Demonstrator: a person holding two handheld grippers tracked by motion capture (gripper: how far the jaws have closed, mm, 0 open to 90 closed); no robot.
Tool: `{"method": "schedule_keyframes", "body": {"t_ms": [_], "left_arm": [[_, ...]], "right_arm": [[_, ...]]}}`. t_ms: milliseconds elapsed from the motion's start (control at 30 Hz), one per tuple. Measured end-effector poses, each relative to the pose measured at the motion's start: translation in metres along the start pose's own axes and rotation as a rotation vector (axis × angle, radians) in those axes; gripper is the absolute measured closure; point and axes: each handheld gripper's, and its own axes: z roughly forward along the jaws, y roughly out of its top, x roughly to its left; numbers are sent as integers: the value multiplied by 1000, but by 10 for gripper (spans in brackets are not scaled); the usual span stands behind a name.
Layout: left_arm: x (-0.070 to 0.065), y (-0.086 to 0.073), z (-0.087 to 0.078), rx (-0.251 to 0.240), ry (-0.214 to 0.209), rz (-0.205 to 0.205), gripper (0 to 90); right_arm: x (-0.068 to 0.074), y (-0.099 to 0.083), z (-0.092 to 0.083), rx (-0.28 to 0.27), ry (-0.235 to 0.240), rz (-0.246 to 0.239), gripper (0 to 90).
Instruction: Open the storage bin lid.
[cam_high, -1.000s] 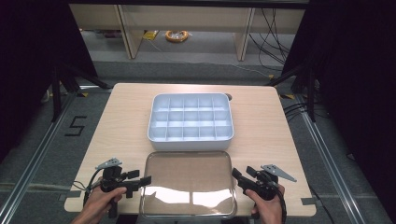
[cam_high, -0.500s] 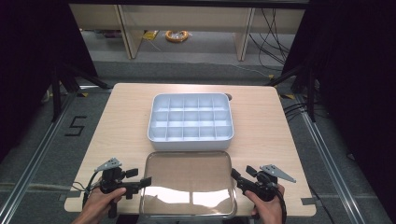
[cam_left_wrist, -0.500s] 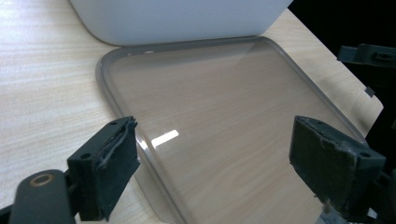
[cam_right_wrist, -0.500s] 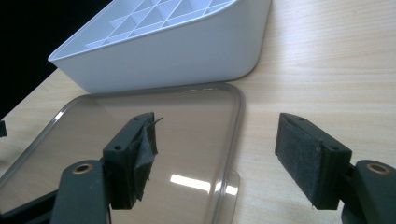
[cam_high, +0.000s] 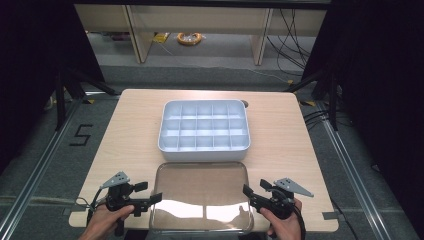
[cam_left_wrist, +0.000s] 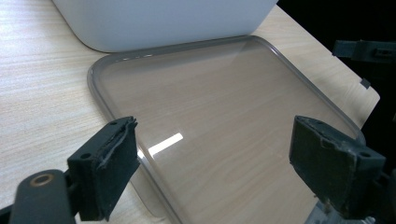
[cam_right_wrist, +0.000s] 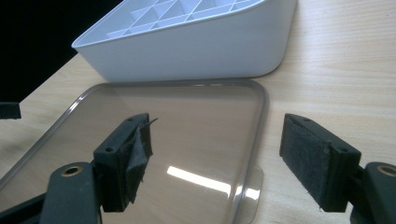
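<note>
**Both grippers poised at the clear lid's near corners**

A clear lid (cam_high: 201, 196) lies flat on the wooden table (cam_high: 125, 130), directly in front of the white divided tray (cam_high: 204, 124), its far edge just beside the tray's near wall. The left gripper (cam_high: 145, 193) sits at the lid's near left corner, jaws spread wide apart with nothing between them. The right gripper (cam_high: 254, 191) sits at the lid's near right corner, jaws likewise spread and holding nothing. Whether either gripper's jaw tips touch the lid's rim is hard to tell from above.
</note>
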Motion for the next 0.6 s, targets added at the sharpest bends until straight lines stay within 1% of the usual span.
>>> {"method": "schedule_keyframes", "body": {"t_ms": [33, 67, 100, 133, 167, 200, 233, 267, 300, 333, 367, 400, 433, 500, 533, 567, 600], "left_arm": [[-1, -1, -1, 3, 4, 2, 147], [-2, -1, -1, 2, 6, 5, 146], [-3, -2, -2, 4, -1, 9, 146], [-4, -3, -2, 6, -4, 14, 146], [-5, -4, -3, 10, -1, 15, 146], [-6, -4, -4, 7, -1, 18, 146], [-7, -5, -4, 4, -8, 14, 146], [-8, -6, -5, 7, -4, 22, 147], [-9, -6, -6, 13, -5, 31, 147], [-11, -8, -6, 5, -8, 30, 147], [-11, -9, -7, 14, -6, 33, 147], [-12, -10, -7, 11, -6, 35, 147], [-13, -10, -8, 18, 3, 40, 147], [-13, -11, -9, 22, -2, 38, 147], [-14, -12, -9, 23, 0, 37, 147], [-14, -13, -9, 22, -1, 28, 147], [-14, -14, -10, 19, -2, 33, 147]], "right_arm": [[1, 0, -1, 11, -1, -20, 257], [3, -1, -1, 12, -2, -11, 257], [6, -2, -2, 24, 3, -15, 257], [9, -3, -2, 33, 18, -31, 256], [9, -3, -2, 33, 18, -31, 256], [13, -5, -3, 42, 31, -32, 255], [13, -5, -3, 42, 31, -32, 255], [14, -7, -2, 45, 36, -80, 255], [14, -7, -2, 45, 36, -80, 255], [17, -9, -2, 59, 50, -89, 255], [18, -10, -4, 80, 31, -88, 254], [21, -13, -3, 82, 48, -53, 252], [18, -13, -4, 92, 47, -97, 250], [19, -13, -6, 101, 40, -100, 249], [20, -15, -6, 90, 55, -83, 249], [21, -15, -8, 100, 37, -87, 249], [20, -16, -9, 102, 35, -97, 249]]}}
